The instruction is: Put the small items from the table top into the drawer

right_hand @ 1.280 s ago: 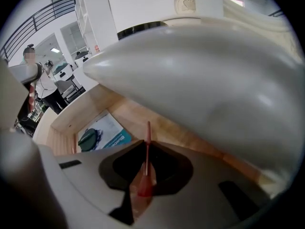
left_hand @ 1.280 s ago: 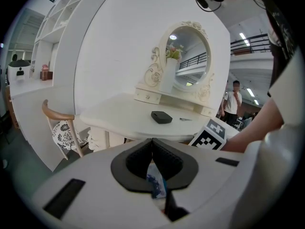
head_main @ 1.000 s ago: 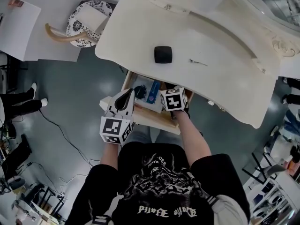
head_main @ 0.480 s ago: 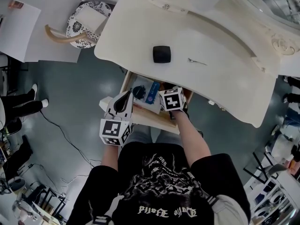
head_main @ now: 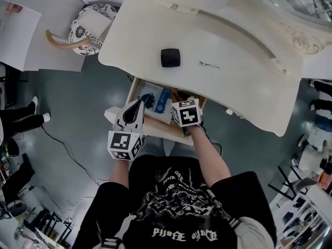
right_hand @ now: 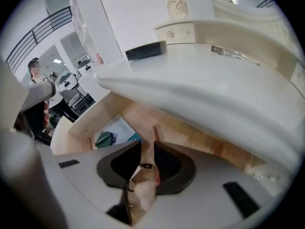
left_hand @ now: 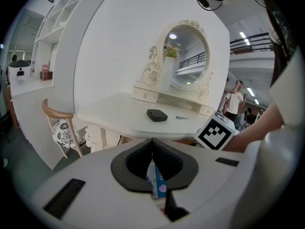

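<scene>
The drawer (head_main: 155,129) under the white table top (head_main: 233,87) stands pulled out. In it lie a blue tube (head_main: 165,101) and a dark teal item on a white card (right_hand: 106,138). My right gripper (right_hand: 147,144) reaches into the drawer (right_hand: 90,123). Its jaws are opening, and a small tan and red item (right_hand: 143,185) sits loose in the gap. My left gripper (head_main: 141,102) hovers shut over the drawer's front left, and the blue tube (left_hand: 156,180) shows past its jaws (left_hand: 152,141). A black box (head_main: 170,57) and a thin hairpin (head_main: 209,64) rest on the table top.
A wooden chair with a patterned cushion (head_main: 88,27) stands at the table's left end. An ornate mirror (left_hand: 186,56) and small drawers rise along the table's back. People stand in the background. The table's edge overhangs the drawer just above the right gripper (head_main: 182,101).
The head view has drifted, so the table sits slightly further left and up. Both grippers stay at the drawer, and the right one has shifted a little with the view.
</scene>
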A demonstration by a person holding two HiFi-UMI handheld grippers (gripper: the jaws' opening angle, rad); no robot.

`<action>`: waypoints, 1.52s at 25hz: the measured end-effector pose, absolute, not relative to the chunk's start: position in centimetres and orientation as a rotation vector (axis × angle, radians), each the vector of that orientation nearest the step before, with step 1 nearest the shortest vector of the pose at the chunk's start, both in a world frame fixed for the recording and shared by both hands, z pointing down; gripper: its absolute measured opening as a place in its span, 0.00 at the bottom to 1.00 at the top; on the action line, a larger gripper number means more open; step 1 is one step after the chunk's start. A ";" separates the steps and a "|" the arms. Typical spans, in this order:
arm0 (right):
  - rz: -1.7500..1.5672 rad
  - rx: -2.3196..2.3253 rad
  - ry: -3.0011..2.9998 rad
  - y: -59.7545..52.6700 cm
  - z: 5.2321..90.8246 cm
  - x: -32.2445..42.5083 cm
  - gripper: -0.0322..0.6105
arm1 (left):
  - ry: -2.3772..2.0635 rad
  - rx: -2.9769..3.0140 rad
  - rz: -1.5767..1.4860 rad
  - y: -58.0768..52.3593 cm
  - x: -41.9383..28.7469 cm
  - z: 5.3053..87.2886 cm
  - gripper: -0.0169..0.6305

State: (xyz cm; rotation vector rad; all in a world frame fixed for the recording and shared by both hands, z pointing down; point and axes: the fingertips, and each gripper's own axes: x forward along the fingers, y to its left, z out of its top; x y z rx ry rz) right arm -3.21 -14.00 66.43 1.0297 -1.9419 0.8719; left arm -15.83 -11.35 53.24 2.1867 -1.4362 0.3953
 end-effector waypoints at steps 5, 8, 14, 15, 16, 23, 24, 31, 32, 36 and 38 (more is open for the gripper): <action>0.855 1.012 -2.039 -14.0 63.3 -3.6 0.19 | -1.435 2.212 0.377 -11.0 -14.8 52.5 0.05; 0.871 1.021 -2.060 -13.8 62.2 -3.3 0.19 | -1.445 2.220 0.371 -10.7 -14.3 52.1 0.05; 0.861 1.026 -2.111 -12.8 59.8 -2.0 0.19 | -1.464 2.235 0.355 -9.9 -13.0 51.0 0.05; 0.855 1.022 -2.119 -12.5 59.4 -1.8 0.19 | -1.468 2.238 0.351 -9.8 -12.8 50.9 0.05; 0.847 1.016 -2.128 -12.1 59.1 -1.7 0.19 | -1.472 2.240 0.346 -9.6 -12.6 50.7 0.05; 0.787 1.054 -2.178 -10.4 56.6 0.3 0.19 | -1.479 2.259 0.312 -8.5 -11.2 49.6 0.05; 0.775 1.058 -2.180 -10.2 56.3 0.6 0.19 | -1.475 2.259 0.311 -8.2 -11.0 49.6 0.05; 0.687 1.127 -2.213 -9.3 53.5 3.6 0.19 | -1.437 2.305 0.315 -7.0 -8.5 49.0 0.05; 0.666 1.145 -2.211 -9.2 53.2 4.2 0.19 | -1.434 2.315 0.318 -6.9 -8.2 48.9 0.05; 0.643 1.209 -2.208 -8.4 52.1 6.4 0.19 | -1.431 2.357 0.350 -6.7 -7.5 48.6 0.05; 0.638 1.239 -2.216 -8.2 51.6 7.2 0.19 | -1.431 2.356 0.334 -6.7 -7.5 48.4 0.05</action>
